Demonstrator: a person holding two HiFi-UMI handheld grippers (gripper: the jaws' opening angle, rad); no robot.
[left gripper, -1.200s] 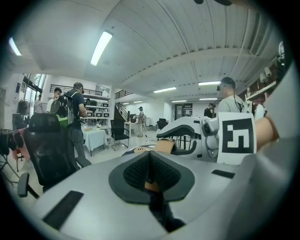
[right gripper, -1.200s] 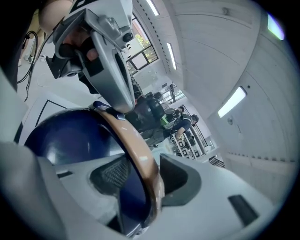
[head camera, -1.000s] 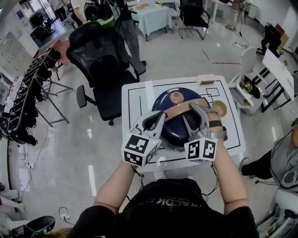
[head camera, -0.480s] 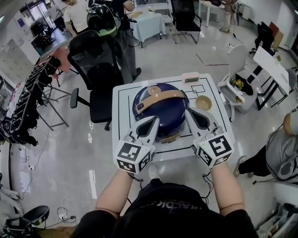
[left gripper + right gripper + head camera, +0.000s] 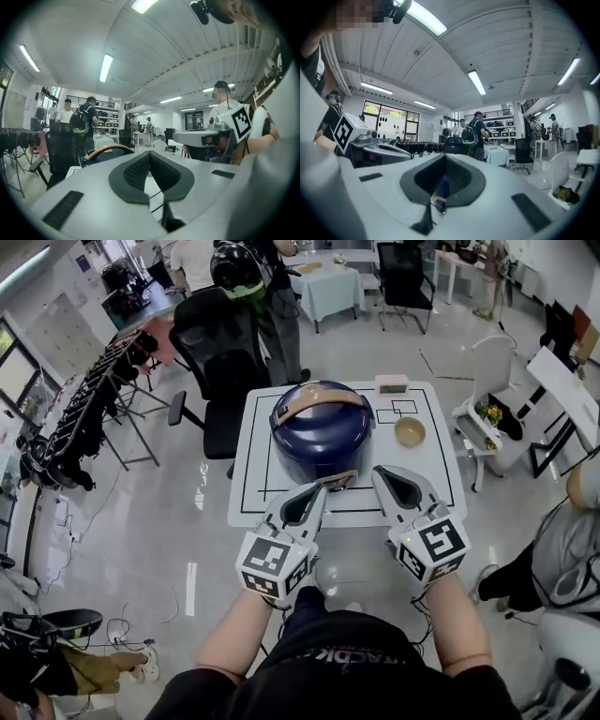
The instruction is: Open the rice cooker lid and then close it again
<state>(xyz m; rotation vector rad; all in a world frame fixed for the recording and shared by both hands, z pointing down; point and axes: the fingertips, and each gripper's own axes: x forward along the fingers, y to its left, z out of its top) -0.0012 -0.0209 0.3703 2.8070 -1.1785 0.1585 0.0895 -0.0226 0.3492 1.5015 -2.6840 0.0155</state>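
The dark blue rice cooker (image 5: 322, 432) stands on the white table (image 5: 253, 488) with its lid down and its tan handle (image 5: 319, 397) lying across the top. My left gripper (image 5: 317, 491) is shut and empty, hovering at the table's front edge just short of the cooker. My right gripper (image 5: 384, 474) is also shut and empty, to the cooker's front right. In the left gripper view the closed jaws (image 5: 150, 153) point level, with the tan handle (image 5: 110, 149) beyond them on the left. In the right gripper view the shut jaws (image 5: 444, 157) hold nothing.
A small tan bowl (image 5: 410, 431) and a small box (image 5: 392, 383) sit on the table's right and far side. A black office chair (image 5: 220, 343) stands behind the table. A white cart (image 5: 487, 418) and a seated person (image 5: 572, 549) are on the right, a rack (image 5: 84, 418) on the left.
Both grippers have drawn back from over the cooker to the table's front edge. The right gripper's jaws, open by the handle a second ago, have shut and the gripper has rolled.
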